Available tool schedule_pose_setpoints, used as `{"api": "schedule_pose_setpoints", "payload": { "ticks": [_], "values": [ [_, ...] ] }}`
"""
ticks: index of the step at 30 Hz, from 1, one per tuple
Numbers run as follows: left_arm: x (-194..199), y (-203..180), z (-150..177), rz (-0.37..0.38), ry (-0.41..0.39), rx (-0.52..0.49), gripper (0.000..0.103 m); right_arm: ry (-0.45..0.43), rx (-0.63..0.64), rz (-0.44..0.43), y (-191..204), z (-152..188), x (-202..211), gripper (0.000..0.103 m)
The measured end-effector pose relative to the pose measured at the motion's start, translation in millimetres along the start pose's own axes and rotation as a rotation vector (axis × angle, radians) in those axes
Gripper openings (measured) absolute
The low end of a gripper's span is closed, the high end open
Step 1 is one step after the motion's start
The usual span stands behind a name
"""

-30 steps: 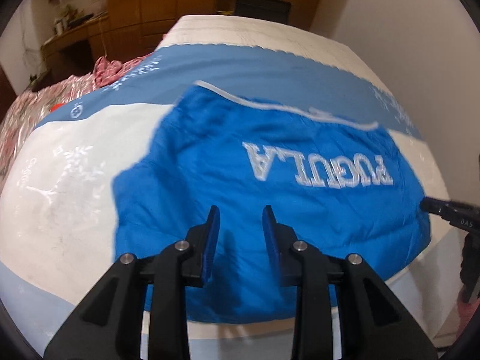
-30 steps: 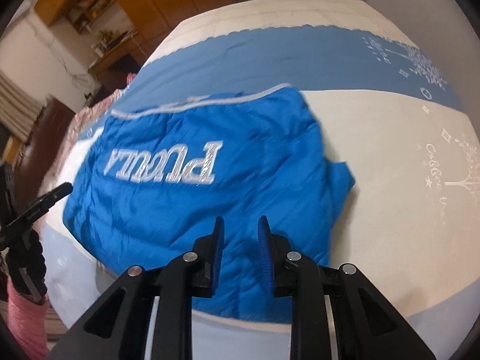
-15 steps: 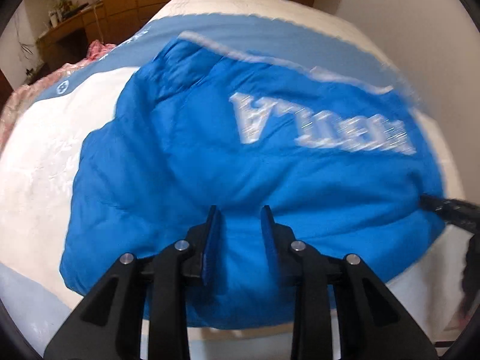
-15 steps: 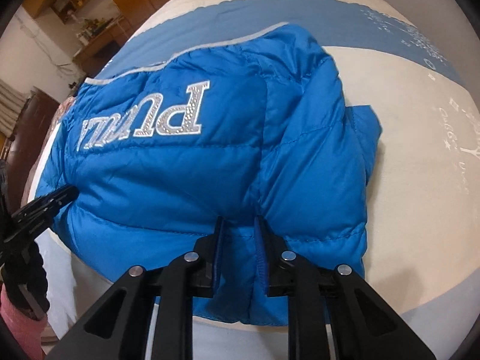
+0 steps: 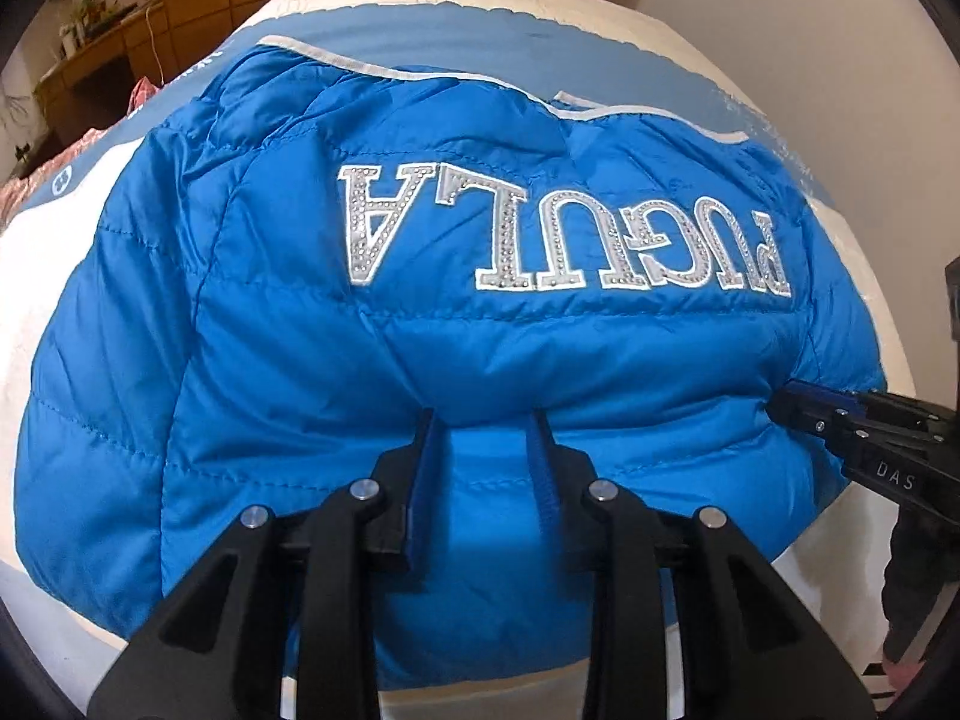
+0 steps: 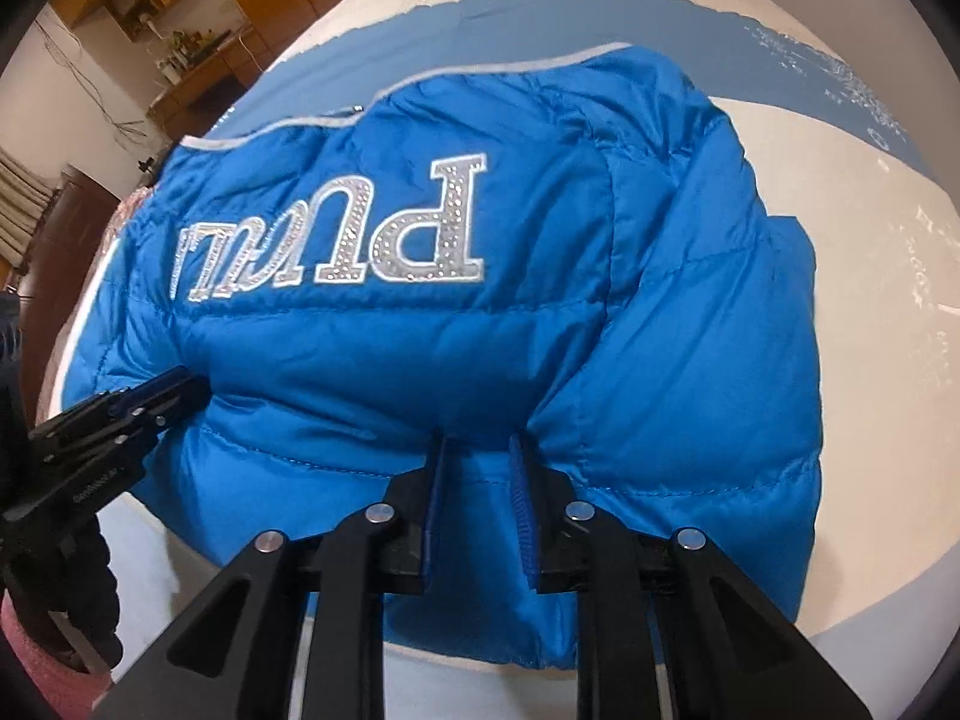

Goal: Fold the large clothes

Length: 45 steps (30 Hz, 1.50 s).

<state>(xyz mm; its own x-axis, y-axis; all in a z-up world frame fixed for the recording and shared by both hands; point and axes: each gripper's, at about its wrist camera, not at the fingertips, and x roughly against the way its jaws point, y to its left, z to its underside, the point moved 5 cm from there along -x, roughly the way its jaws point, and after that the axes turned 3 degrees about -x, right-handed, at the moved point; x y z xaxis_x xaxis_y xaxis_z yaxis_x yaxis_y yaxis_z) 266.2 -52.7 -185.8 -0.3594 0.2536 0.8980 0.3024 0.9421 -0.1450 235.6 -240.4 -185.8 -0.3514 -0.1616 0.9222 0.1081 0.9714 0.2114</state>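
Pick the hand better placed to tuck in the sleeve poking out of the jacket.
Right, likely. The sleeve lies on the right claw's side of the jacket; the left claw sits at the opposite corner. Both have fabric between; right jaws just closed further, left opened slightly.

Blue quilted jacket has silver studded letters "PUGULA" upside down on its upper panel, only "PU" plus blurred strokes legible in right wrist view, and right tongs body shows "DAS"
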Motion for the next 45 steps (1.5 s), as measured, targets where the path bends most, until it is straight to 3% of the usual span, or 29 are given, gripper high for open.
{"api": "schedule_pose_setpoints", "payload": {
  "ticks": [4, 5, 7, 9, 10, 12, 14, 19, 23, 28, 32, 34, 35, 36, 39, 42, 45],
  "values": [
    [17, 7, -4, 0.024, 0.005, 0.054, 0.030, 0.018, -0.023, -0.037, -2, -3, 9, 0.020],
    [31, 14, -5, 0.029, -0.019, 0.072, 0.034, 0.010, -0.028, -0.061, -2, -5, 16, 0.023],
    [54, 29, -12, 0.016, -0.084, 0.091, 0.051, -0.044, -0.037, -0.109, -9, -8, 39, 0.029],
    [77, 54, -13, -0.025, -0.131, 0.116, 0.065, -0.099, -0.048, -0.118, -25, -11, 62, 0.045],
    [86, 72, -12, -0.046, -0.142, 0.141, 0.067, -0.118, -0.057, -0.122, -34, -13, 71, 0.049],
    [96, 110, -10, -0.077, -0.151, 0.196, 0.075, -0.140, -0.097, -0.133, -57, -18, 84, 0.068],
    [94, 144, -8, -0.075, -0.128, 0.261, 0.075, -0.154, -0.154, -0.132, -85, -24, 86, 0.070],
    [73, 175, -1, 0.090, -0.087, 0.340, 0.077, -0.067, -0.218, -0.237, -115, -32, 56, 0.077],
    [47, 175, 1, 0.134, -0.059, 0.348, 0.080, -0.020, -0.248, -0.296, -125, -33, 30, 0.080],
    [27, 168, -5, 0.241, -0.042, 0.350, 0.083, 0.031, -0.290, -0.391, -131, -36, 3, 0.081],
    [7, 156, -14, 0.220, -0.002, 0.320, 0.087, 0.038, -0.315, -0.461, -132, -42, -9, 0.082],
    [1, 151, -18, 0.203, 0.008, 0.313, 0.082, 0.035, -0.308, -0.472, -129, -45, -11, 0.082],
    [2, 146, -20, 0.191, 0.007, 0.305, 0.074, 0.039, -0.296, -0.471, -125, -47, -13, 0.075],
    [3, 142, -22, 0.185, 0.006, 0.295, 0.061, 0.044, -0.288, -0.469, -122, -47, -14, 0.060],
    [13, 134, -23, 0.163, -0.014, 0.261, 0.035, 0.042, -0.284, -0.505, -115, -49, -8, 0.032],
    [32, 128, -23, 0.153, -0.046, 0.245, 0.021, 0.014, -0.278, -0.522, -110, -49, 12, 0.023],
    [64, 115, -25, 0.155, -0.097, 0.215, 0.017, -0.027, -0.257, -0.554, -101, -49, 44, 0.020]
  ]
}}
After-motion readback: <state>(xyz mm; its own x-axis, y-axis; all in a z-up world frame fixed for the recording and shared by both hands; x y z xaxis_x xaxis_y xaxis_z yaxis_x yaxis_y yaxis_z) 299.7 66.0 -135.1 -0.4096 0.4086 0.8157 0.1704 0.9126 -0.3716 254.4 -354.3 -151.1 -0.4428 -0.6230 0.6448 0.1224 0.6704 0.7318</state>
